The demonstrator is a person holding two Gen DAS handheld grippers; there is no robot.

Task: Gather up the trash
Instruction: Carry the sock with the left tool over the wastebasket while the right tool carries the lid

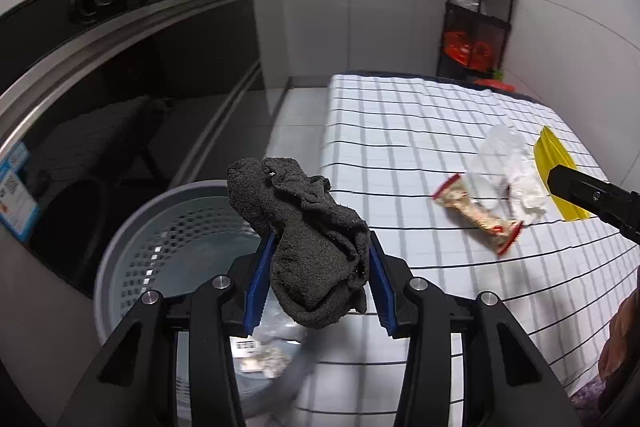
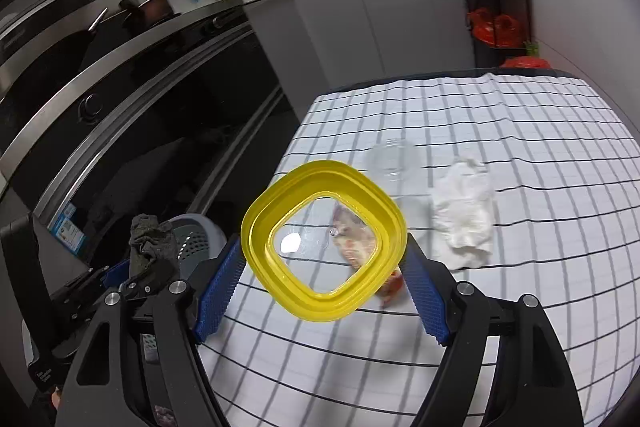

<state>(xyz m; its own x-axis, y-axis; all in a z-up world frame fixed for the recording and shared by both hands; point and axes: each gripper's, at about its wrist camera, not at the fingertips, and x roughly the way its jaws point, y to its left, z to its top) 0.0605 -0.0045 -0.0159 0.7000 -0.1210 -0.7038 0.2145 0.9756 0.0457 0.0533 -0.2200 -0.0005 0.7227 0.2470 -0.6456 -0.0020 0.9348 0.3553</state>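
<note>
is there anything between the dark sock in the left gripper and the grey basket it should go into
Nothing visible blocks it. The left gripper holds the dark sock over the open top of the grey basket, which sits just beyond and below it beside the checked table. Only some trash lies at the basket's bottom.

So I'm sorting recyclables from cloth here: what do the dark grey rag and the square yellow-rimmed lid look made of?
The dark grey rag looks like terry or knit fabric: matt, fuzzy, limp folds. The square yellow-rimmed lid seems plastic: glossy moulded yellow frame, clear centre showing the tablecloth through it.
</note>
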